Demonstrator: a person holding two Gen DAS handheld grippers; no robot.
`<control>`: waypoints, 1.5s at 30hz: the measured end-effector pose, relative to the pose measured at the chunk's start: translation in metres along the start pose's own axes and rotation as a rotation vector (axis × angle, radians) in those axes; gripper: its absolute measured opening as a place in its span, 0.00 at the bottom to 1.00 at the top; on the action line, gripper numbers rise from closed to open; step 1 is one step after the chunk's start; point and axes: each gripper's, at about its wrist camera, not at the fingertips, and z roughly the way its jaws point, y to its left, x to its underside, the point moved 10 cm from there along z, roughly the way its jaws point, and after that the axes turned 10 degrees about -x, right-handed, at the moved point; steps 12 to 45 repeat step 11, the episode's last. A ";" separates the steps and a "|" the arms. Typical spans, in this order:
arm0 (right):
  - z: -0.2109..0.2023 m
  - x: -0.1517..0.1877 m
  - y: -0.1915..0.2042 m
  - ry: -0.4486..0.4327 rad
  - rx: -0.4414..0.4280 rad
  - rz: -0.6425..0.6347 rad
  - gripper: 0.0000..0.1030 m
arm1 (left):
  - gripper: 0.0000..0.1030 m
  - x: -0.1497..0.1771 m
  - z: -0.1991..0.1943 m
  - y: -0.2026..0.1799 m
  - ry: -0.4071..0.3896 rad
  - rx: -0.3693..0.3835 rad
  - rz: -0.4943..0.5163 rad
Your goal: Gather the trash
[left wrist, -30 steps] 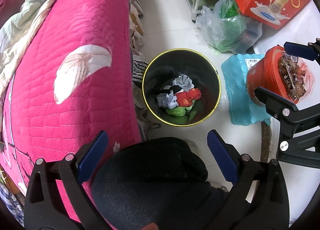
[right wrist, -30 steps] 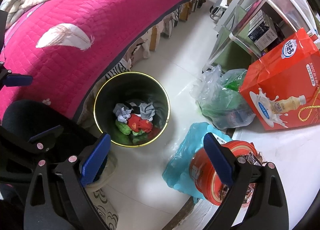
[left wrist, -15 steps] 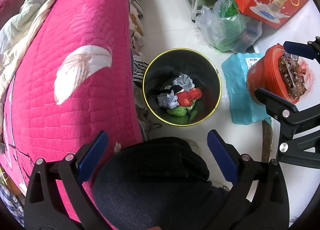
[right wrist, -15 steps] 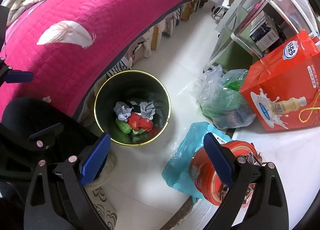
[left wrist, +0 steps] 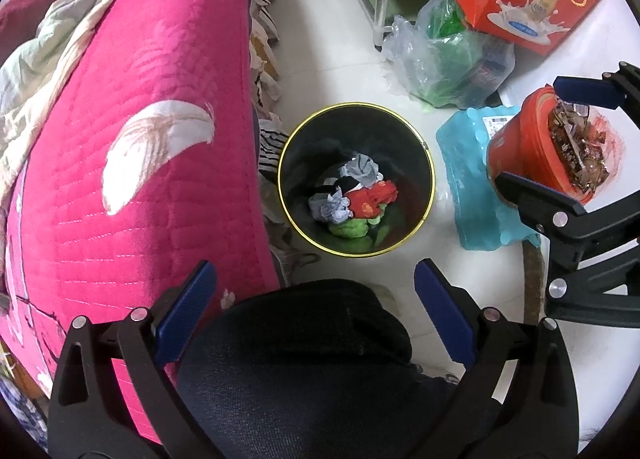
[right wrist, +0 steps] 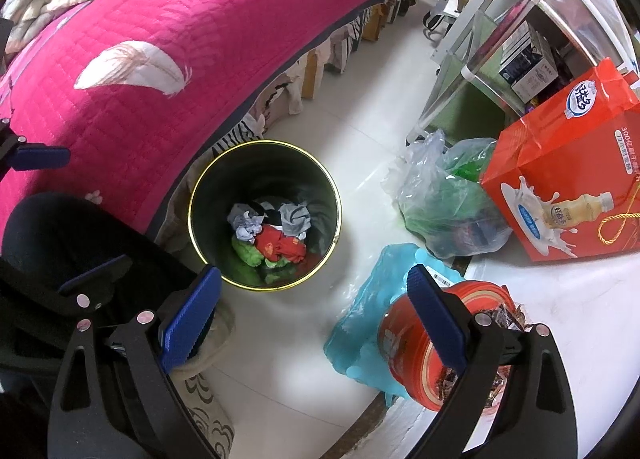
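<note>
The left gripper is hanging above the person's dark-trousered knee, its blue-padded fingers spread wide with nothing between them. The right gripper is also standing spread and empty; in the left wrist view its two fingers are framing a red tub without clearly touching it, and whether they are in contact I cannot tell.

A black bin with a gold rim is standing on the white tiled floor, close against the edge of the bed. Inside it, trash is lying at the bottom: two crumpled grey papers, a red wrapper and something green beneath them. In the right wrist view the same bin is sitting just ahead of the fingers.

The red tub is filled with brown scraps and is resting on the near edge of a white table, beside a blue plastic bag drooping toward the floor. A clear bag holding green things is lying on the floor past the bin, touching a red gift box printed with a bottle. The bed is wearing a pink quilted cover with a white feather pattern, and a crumpled pale sheet is lying along its far edge.
</note>
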 end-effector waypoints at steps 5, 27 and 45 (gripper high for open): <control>0.001 0.000 0.001 0.004 0.008 -0.006 0.87 | 0.94 0.000 0.000 0.003 0.003 -0.011 0.004; -0.001 -0.001 0.003 0.003 0.020 -0.021 0.87 | 0.94 0.002 -0.002 0.006 0.000 -0.024 -0.001; -0.001 -0.001 0.003 0.003 0.020 -0.021 0.87 | 0.94 0.002 -0.002 0.006 0.000 -0.024 -0.001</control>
